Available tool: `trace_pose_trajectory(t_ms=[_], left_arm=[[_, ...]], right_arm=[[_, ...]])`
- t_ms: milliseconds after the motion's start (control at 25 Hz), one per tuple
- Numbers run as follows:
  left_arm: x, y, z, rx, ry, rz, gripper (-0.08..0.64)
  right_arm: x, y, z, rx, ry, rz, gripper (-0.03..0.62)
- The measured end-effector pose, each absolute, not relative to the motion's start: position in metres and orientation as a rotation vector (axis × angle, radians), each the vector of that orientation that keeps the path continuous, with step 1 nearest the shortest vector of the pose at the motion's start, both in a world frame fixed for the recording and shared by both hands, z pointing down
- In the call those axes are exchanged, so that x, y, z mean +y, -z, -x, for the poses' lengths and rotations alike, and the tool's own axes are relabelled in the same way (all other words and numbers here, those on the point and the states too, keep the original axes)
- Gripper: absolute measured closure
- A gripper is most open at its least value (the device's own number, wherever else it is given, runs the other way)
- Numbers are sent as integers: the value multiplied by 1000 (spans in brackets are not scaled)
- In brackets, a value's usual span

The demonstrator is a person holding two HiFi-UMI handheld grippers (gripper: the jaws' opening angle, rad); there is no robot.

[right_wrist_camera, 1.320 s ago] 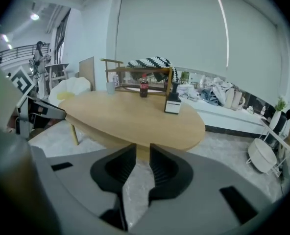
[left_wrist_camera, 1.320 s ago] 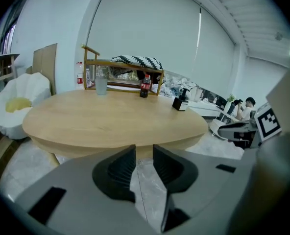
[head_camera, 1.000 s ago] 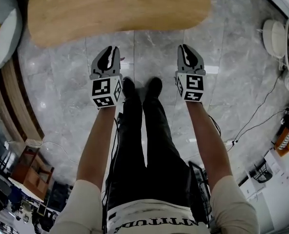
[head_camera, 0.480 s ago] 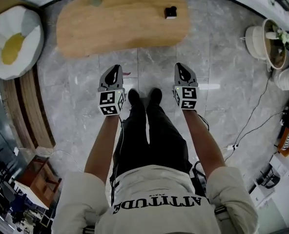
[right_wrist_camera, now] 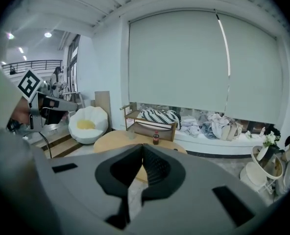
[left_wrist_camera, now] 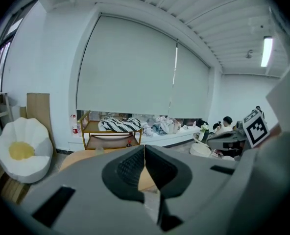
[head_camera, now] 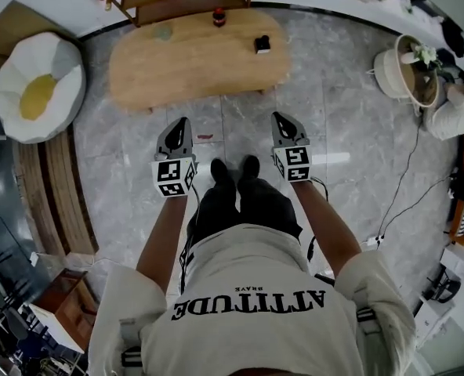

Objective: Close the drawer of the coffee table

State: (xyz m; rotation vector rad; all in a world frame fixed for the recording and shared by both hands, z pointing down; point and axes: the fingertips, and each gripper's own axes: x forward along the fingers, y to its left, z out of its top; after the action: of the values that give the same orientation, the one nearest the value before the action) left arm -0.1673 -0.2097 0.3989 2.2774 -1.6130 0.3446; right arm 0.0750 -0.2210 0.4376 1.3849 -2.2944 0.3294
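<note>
- Left claw (head_camera: 182,122) and right claw (head_camera: 280,117): both fully closed, empty, held over floor.
- Bench (head_camera: 193,65) ahead, well apart from claws; drawer not visible from here, can't tell which side.
- Drawer likely light, stiff wood, slides easy: push front panel mid-width with closed tips.
- Bottle (head_camera: 218,16) on top may tip; push gently.

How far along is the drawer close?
Done, apparently: nothing juts from the coffee table; its near edge looks unbroken from the head view. In hand: nothing; left claw and right claw are both shut, empty, held over the floor short of the table. Left: nothing visible.
</note>
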Motion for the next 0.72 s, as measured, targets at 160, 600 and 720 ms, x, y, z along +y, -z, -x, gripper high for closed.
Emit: trace_pose_trajectory(t_ms=[160,600,720], left_arm=[[-206,-363,181,-1611,-314,-2334,538],[-180,-309,202,-1602,-279,-2440,538],[-169,-305,204,-1608,-285,-2440,538]], right_arm=[[-210,-403,-64,-2305,-296,-1403,572],[-178,-323,-68,-2324,-70,-1441,572],[-172,-313,-76,-2330,-44,-1463,572]])
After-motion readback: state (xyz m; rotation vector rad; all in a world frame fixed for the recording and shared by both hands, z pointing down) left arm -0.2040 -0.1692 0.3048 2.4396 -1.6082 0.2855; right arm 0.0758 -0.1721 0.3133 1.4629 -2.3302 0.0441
